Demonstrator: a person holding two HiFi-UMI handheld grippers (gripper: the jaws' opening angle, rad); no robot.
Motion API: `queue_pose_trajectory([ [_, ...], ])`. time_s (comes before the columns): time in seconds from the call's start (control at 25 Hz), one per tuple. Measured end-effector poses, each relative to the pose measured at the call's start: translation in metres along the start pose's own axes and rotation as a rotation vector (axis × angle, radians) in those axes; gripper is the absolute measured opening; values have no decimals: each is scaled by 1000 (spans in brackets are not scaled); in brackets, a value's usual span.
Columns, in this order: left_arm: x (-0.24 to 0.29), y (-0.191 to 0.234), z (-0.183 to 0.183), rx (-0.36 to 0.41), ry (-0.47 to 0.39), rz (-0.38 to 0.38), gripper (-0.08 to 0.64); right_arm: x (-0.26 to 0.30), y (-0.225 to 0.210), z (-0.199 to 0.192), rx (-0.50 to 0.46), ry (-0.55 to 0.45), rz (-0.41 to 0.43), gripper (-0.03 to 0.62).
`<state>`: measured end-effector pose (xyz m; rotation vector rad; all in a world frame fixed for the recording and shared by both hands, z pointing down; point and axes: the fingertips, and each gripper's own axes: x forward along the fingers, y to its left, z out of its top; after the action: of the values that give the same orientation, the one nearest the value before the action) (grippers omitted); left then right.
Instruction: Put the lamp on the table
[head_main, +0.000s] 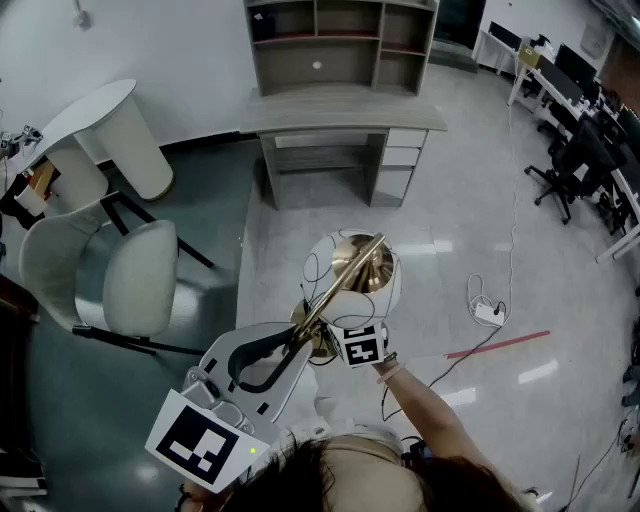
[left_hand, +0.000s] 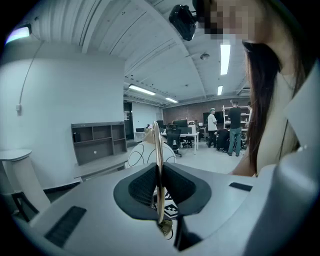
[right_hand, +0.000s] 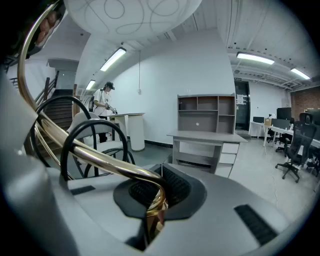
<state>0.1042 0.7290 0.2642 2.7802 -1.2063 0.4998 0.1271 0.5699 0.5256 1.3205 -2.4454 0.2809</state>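
I hold the lamp in the air over the floor: a white globe shade (head_main: 352, 268) with thin line patterns on a brass rod (head_main: 338, 288). My left gripper (head_main: 297, 336) is shut on the rod (left_hand: 157, 165), with the globe (left_hand: 141, 153) beyond its jaws. My right gripper (right_hand: 156, 197) is shut on a curved brass part (right_hand: 95, 152), the globe (right_hand: 130, 17) overhead and a black cord (right_hand: 75, 134) looping beside it. In the head view only the right gripper's marker cube (head_main: 362, 345) shows. The grey desk (head_main: 340, 112) with a shelf unit stands ahead, some way off.
A white chair (head_main: 130, 275) and a white round table (head_main: 100, 130) stand to the left. A power strip with its cable (head_main: 488, 312) and a red strip (head_main: 497, 345) lie on the floor to the right. Office chairs (head_main: 575, 165) are at far right. People (left_hand: 234, 125) stand in the background.
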Motion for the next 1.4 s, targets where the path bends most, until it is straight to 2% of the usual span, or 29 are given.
queue_pose_trajectory([
  [0.16,4,10,-1,17,-3,-27,46,11,-2,3,7,-8,-8,25],
  [0.52,17,67,5,65,-11,-88,46,57,-12,30,31,-11,-78,25],
  [1.04,23,148,6,83,-29,-135,46,123,-7,60,49,-7,-131,25],
  [1.4,29,176,2,80,-23,-157,46,146,-6,61,61,14,-152,25],
])
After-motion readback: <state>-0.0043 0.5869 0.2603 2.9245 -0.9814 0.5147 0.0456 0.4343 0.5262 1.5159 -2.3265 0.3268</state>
